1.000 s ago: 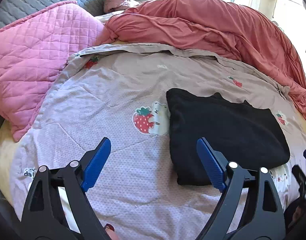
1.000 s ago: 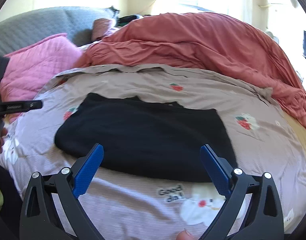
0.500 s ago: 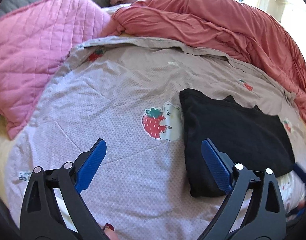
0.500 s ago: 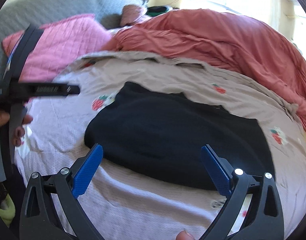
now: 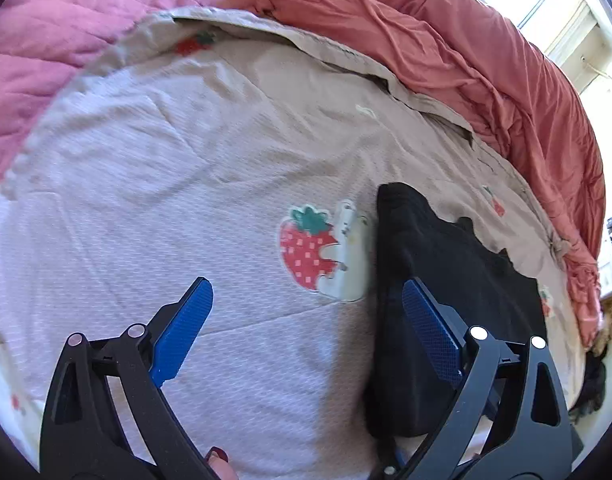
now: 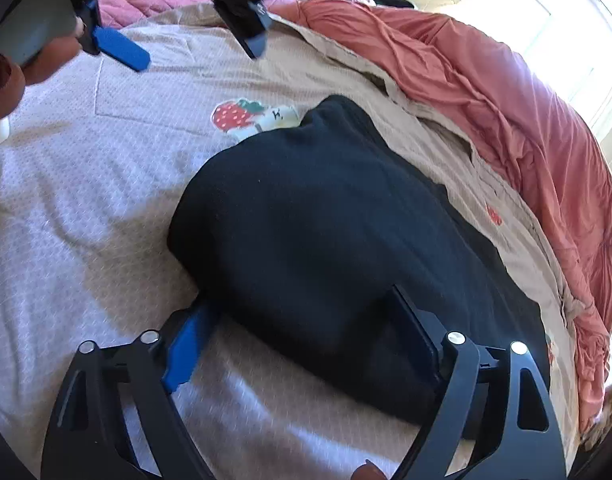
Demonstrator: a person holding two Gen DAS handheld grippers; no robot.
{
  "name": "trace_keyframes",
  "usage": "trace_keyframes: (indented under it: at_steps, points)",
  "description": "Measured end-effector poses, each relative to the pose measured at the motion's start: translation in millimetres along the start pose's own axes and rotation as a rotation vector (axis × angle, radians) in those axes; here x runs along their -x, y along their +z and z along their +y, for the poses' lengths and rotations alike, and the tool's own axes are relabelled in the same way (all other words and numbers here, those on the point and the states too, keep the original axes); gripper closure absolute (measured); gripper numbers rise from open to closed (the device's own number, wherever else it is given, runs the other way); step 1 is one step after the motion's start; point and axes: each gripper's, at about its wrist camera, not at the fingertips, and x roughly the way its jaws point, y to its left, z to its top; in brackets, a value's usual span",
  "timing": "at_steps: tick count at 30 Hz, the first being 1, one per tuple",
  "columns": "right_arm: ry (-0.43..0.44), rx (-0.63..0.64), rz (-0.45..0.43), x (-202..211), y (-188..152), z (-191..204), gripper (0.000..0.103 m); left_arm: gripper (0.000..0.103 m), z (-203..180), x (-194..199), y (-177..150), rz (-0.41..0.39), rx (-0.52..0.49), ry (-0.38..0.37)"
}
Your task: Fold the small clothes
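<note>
garment point(image 6: 325, 220) on bedspread point(image 5: 186, 160) | duvet point(image 5: 485, 60) behind

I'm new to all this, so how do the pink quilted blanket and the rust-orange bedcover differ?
The pink quilted blanket has a stitched diamond pattern; the rust-orange bedcover is smooth cloth gathered in long folds. The pink one lies at the upper left of the left-wrist view, the orange one sweeps along the upper right. Both lie beyond the strawberry-print sheet.

A home bedroom; a bed point(image 5: 154, 184) spread with a pale dotted quilt printed with strawberries, a rumpled coral-red duvet point(image 5: 485, 64) heaped along its far side, a pink quilted blanket point(image 5: 66, 12) beside it; bright window point(image 6: 585, 40) behind.
</note>
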Motion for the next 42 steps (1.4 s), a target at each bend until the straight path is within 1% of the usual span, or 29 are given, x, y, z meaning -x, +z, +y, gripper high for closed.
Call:
trace_keyframes:
  at_steps: [1, 2, 4, 6, 7, 8, 10, 11, 12, 15, 16, 17, 18, 19, 20, 21, 22, 24, 28, 31, 32, 37, 38, 42]
  points:
    - [0.005, -0.008, -0.01, -0.2, -0.2, -2.0, 0.045, 0.013, -1.6, -3.6, 0.6, 0.008, 0.001, -0.011]
    - [0.014, -0.034, -0.023, 0.8, 0.2, -7.3, 0.054, 0.013, -3.6, -7.2, 1.1, 0.017, 0.003, -0.025]
    - [0.051, -0.099, -0.032, 3.5, 2.5, -21.3, 0.08, 0.013, -7.6, -13.9, 2.8, 0.03, 0.017, -0.071]
    - [0.143, -0.216, -0.061, 9.8, 2.7, -44.9, 0.089, 0.014, -12.4, -22.2, 4.5, 0.043, 0.037, -0.14]
    - [0.163, -0.242, -0.074, 13.0, 2.7, -51.3, 0.093, 0.014, -15.4, -27.5, 5.0, 0.057, 0.047, -0.18]
    - [0.179, -0.26, -0.09, 16.6, 2.7, -57.3, 0.094, 0.015, -18.3, -34.4, 5.0, 0.082, 0.064, -0.229]
    - [0.193, -0.275, -0.113, 23.2, 2.7, -65.3, 0.095, 0.023, -21.9, -45.5, 3.5, 0.128, 0.101, -0.304]
    - [0.196, -0.277, -0.119, 25.6, 3.1, -66.9, 0.095, 0.03, -24.7, -52.7, 2.0, 0.155, 0.123, -0.348]
    - [0.2, -0.277, -0.122, 27.3, 4.0, -67.6, 0.095, 0.033, -28.2, -57.7, 0.6, 0.175, 0.133, -0.377]
    - [0.215, -0.28, -0.123, 29.1, 2.9, -68.4, 0.095, 0.035, -39.0, -70.0, -2.3, 0.218, 0.147, -0.442]
    - [0.223, -0.285, -0.12, 28.7, 2.3, -68.5, 0.095, 0.037, -43.4, -73.6, -3.2, 0.229, 0.141, -0.453]
    - [0.227, -0.289, -0.118, 28.0, 1.7, -68.0, 0.095, 0.042, -46.5, -75.7, -3.8, 0.234, 0.135, -0.454]
    - [0.23, -0.294, -0.117, 28.0, 0.5, -67.0, 0.095, 0.051, -50.8, -78.9, -5.5, 0.242, 0.124, -0.446]
    - [0.233, -0.297, -0.116, 27.2, 0.1, -66.7, 0.095, 0.057, -53.8, -81.0, -7.2, 0.248, 0.113, -0.434]
    - [0.237, -0.3, -0.115, 26.8, 0.1, -66.8, 0.095, 0.069, -57.2, -82.9, -10.1, 0.253, 0.1, -0.417]
    - [0.239, -0.304, -0.116, 27.2, -0.7, -66.5, 0.095, 0.078, -57.9, -82.8, -11.8, 0.254, 0.095, -0.411]
    - [0.242, -0.307, -0.117, 27.1, -0.9, -67.0, 0.095, 0.079, -59.1, -82.0, -12.6, 0.25, 0.093, -0.409]
    - [0.245, -0.309, -0.12, 27.4, -1.6, -68.7, 0.095, 0.087, -66.1, -73.9, -12.0, 0.226, 0.074, -0.419]
    - [0.236, -0.307, -0.147, 38.6, -5.0, -78.6, 0.095, 0.089, -98.7, -44.3, -12.0, 0.149, -0.029, -0.418]
    - [0.236, -0.347, -0.17, 51.3, -13.1, -96.5, 0.095, 0.09, -125.5, -31.1, -13.6, 0.13, -0.048, -0.418]
    - [0.231, -0.367, -0.181, 57.5, -17.8, -106.2, 0.095, 0.09, -135.9, -28.1, -14.0, 0.13, -0.054, -0.419]
    - [0.207, -0.477, -0.216, 79.0, -40.8, -153.4, 0.095, 0.09, -214.7, -22.9, -16.9, 0.161, -0.141, -0.398]
    - [0.205, -0.515, -0.223, 83.7, -48.2, -167.6, 0.095, 0.09, -223.4, -22.2, -19.3, 0.167, -0.159, -0.393]
    - [0.181, -0.648, -0.236, 96.1, -80.1, -215.5, 0.095, 0.09, -290.5, -30.3, -31.6, 0.21, -0.238, -0.369]
